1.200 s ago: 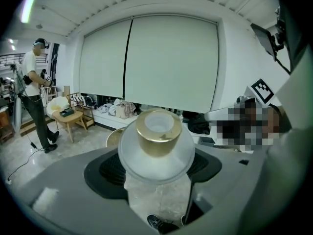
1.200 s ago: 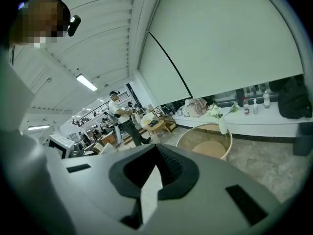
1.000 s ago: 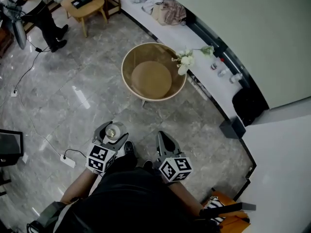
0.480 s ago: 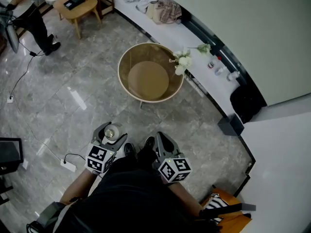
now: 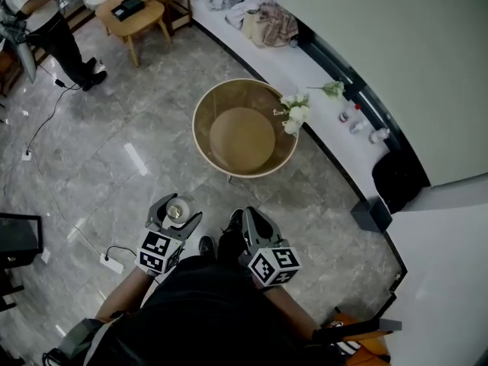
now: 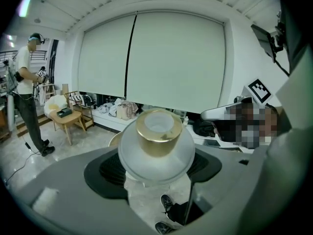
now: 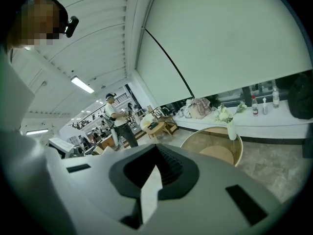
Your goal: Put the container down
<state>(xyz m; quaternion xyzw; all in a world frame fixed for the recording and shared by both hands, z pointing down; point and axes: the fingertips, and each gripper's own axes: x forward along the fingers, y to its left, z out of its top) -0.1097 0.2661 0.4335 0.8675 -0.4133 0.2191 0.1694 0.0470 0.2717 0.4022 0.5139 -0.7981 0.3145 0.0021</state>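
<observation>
Container [image 6: 156,140], frosted w/ gold collar, upright, clamped in left hand-held gripper [image 5: 175,210], over the floor. Round table [image 5: 195,132] straight ahead, well apart; left side nearer its near edge. Right hand-held gripper [image 5: 255,221] narrow, empty.

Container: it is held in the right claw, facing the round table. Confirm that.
Wrong side. The left gripper view shows the container held in the left claw; the right claw is shut on nothing. The round table does lie ahead.
</observation>
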